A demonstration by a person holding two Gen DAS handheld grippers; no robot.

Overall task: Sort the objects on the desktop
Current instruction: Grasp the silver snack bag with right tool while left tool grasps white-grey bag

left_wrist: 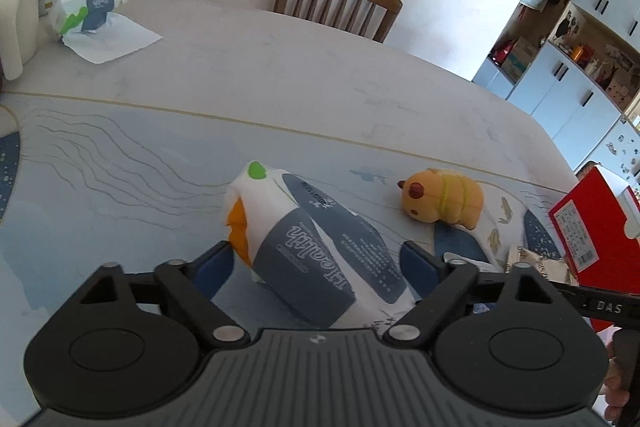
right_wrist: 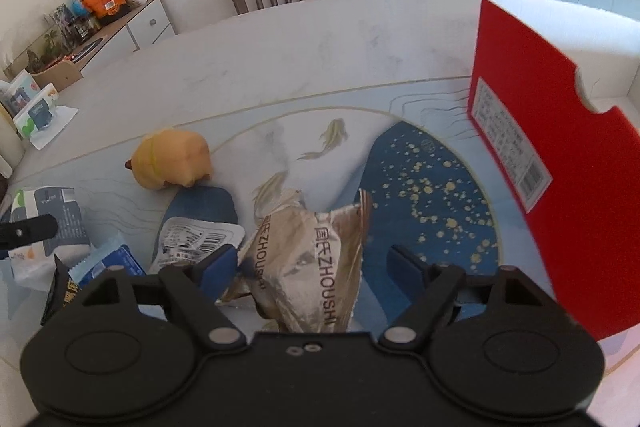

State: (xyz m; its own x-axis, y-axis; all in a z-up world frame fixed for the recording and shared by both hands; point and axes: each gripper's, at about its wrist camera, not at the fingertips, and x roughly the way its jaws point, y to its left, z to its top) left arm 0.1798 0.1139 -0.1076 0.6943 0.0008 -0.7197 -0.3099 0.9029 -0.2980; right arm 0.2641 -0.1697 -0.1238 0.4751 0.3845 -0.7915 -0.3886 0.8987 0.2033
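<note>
left tongs (left_wrist: 318, 263) spread wide around a white and grey tissue pack (left_wrist: 316, 247) on the bench (left_wrist: 280, 75), not gripping, right tongs (right_wrist: 310, 267) likewise agape astride a crumpled beige wrapper (right_wrist: 308, 267), yellow plush toy (right_wrist: 172, 159) near, red box (right_wrist: 560, 163) at right

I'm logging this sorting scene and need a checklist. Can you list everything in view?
White and grey tissue pack: one, between the left gripper's fingers.
Crumpled beige paper wrapper: one, between the right gripper's fingers.
Yellow-orange squishy animal toy: one, on the mat beyond both.
Red open cardboard box: one, right edge of table.
White barcode packet: one, left of the wrapper.
Blue snack packet: one, near left.
Second white tissue pack: one, far left, on paper.
Wooden chair: one, behind table.
Left gripper: open.
Right gripper: open.
</note>
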